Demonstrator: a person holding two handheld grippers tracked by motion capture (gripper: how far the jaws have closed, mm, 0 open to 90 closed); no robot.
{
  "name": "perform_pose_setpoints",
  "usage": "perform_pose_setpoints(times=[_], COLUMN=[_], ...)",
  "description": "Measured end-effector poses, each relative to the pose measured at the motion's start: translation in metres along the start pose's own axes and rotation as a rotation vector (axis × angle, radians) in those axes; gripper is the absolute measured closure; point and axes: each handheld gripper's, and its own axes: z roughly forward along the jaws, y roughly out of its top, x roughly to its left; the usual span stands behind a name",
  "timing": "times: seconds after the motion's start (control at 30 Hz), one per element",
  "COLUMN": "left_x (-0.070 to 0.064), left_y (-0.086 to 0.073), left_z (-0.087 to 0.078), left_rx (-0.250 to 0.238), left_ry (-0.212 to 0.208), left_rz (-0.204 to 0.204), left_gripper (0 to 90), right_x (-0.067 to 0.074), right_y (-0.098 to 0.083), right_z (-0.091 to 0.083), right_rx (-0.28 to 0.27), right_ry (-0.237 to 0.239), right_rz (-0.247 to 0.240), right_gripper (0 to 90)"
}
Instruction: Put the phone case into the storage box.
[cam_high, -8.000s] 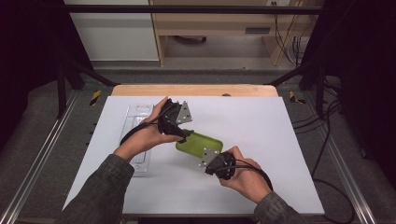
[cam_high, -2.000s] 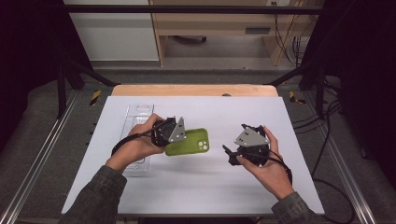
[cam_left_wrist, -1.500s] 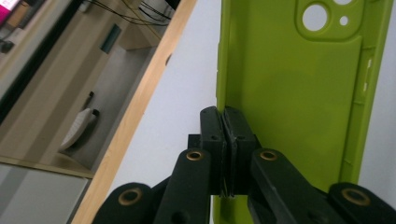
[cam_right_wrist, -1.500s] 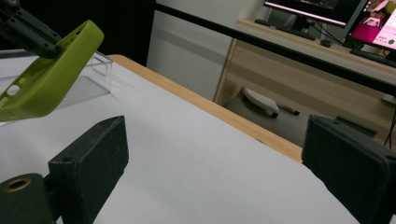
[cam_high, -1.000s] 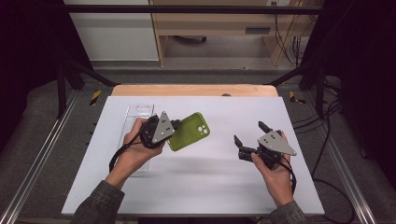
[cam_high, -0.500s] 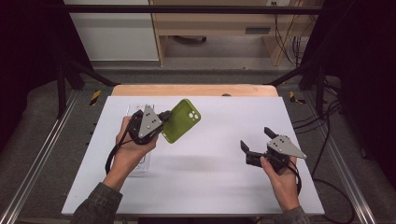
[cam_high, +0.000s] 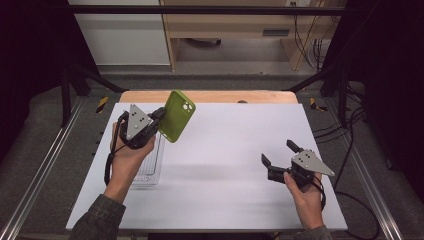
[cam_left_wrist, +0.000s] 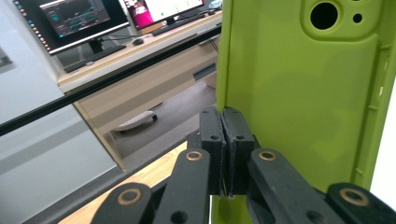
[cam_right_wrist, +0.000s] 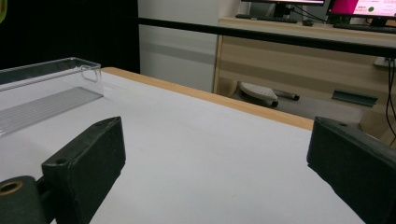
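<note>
Up off the table, the green case (cam_high: 176, 115) hangs pinched by its edge between the closed jaws of the left gripper (cam_high: 159, 116), above the clear tray (cam_high: 150, 170), while the right gripper (cam_high: 280, 159) gapes wide and empty, well apart.

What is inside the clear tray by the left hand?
The clear tray looks empty where visible: only its ribbed floor shows through. The left hand and left claw, holding the green phone case, cover its far part.
</note>
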Motion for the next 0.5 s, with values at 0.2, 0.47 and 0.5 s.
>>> perform_pose_setpoints(times=[0.2, 0.47, 0.5], left_x=[0.012, 0.024, 0.026], left_y=[0.001, -0.001, -0.002], left_z=[-0.006, -0.009, -0.009], left_rx=[-0.039, -0.038, -0.034], left_ry=[0.050, 0.129, 0.135], left_rz=[-0.077, -0.120, -0.127], left_gripper=[87.7, 87.8, 87.7], right_x=[0.002, 0.003, 0.003], right_y=[-0.004, -0.011, -0.012], right_z=[0.000, 0.000, 0.001], right_rx=[0.006, 0.026, 0.030], right_ry=[0.017, 0.024, 0.024], right_rz=[-0.016, -0.017, -0.023], right_gripper=[4.0, 4.2, 4.2])
